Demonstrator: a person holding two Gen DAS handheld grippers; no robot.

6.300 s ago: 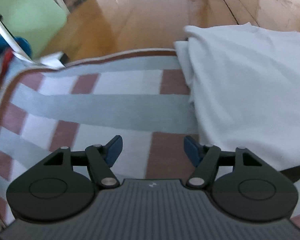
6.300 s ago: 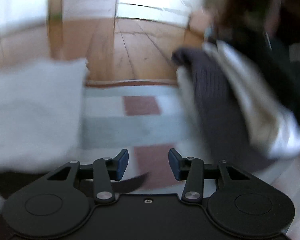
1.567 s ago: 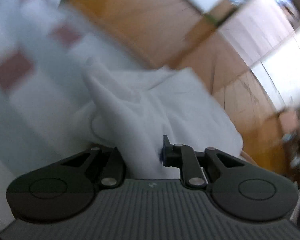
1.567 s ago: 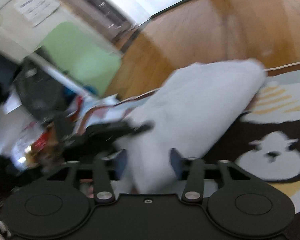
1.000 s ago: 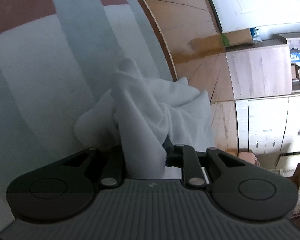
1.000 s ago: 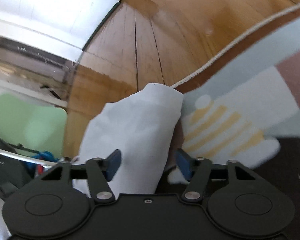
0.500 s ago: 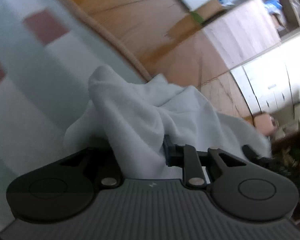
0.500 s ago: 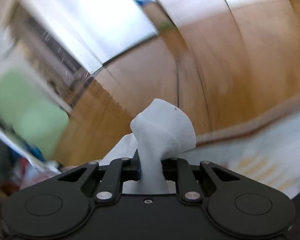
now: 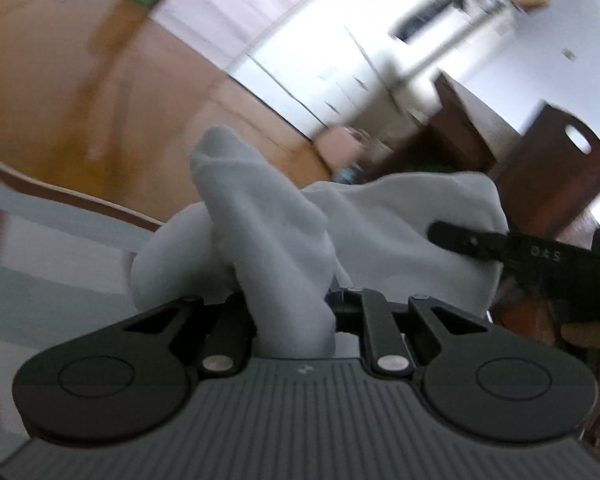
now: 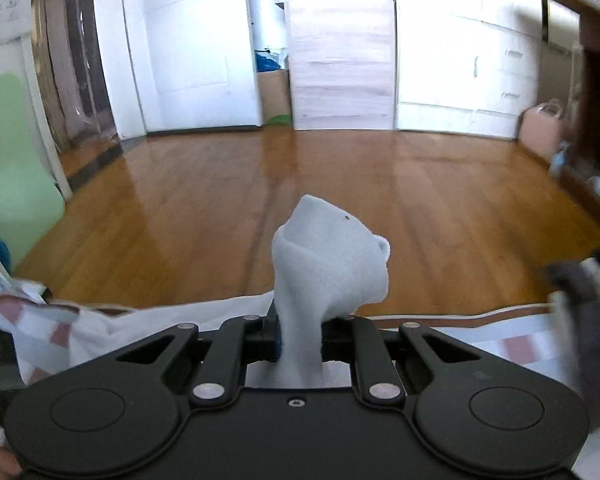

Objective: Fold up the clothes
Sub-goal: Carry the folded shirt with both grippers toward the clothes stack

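The left claw (image 9: 290, 300) is clamped on a bunched fold of a white soft-knit garment (image 9: 380, 232); the jaws stand narrow, with the cloth squeezed between them and a rounded tuft rising past the tips towards the upper left. From that pinch the white cloth stretches rightward across the left wrist view to a black finger of the other tool (image 9: 480, 242), so the garment's long axis runs between the two claws, roughly side to side in that view, and it hangs clear above the checked rug of pale blue, white and brick-red squares (image 9: 40, 280).

In the right wrist view the right claw (image 10: 300, 338) is likewise pinched tight on a fold of the same white garment (image 10: 328, 264). A cone-shaped tuft stands up from between the jaws and points away from the camera, leaning slightly right. More of the white cloth trails off to the left, behind the claw's body, over the rug (image 10: 40, 320).

Beyond the rug's brown-bordered edge lies a glossy wooden plank floor (image 10: 300, 184). At the far side of the room stand a pale wood-grain chest of drawers (image 10: 342, 64) and white cabinets (image 10: 464, 72). A dark grey and white heap of clothing (image 10: 584, 304) sits blurred at the right edge of the right wrist view.
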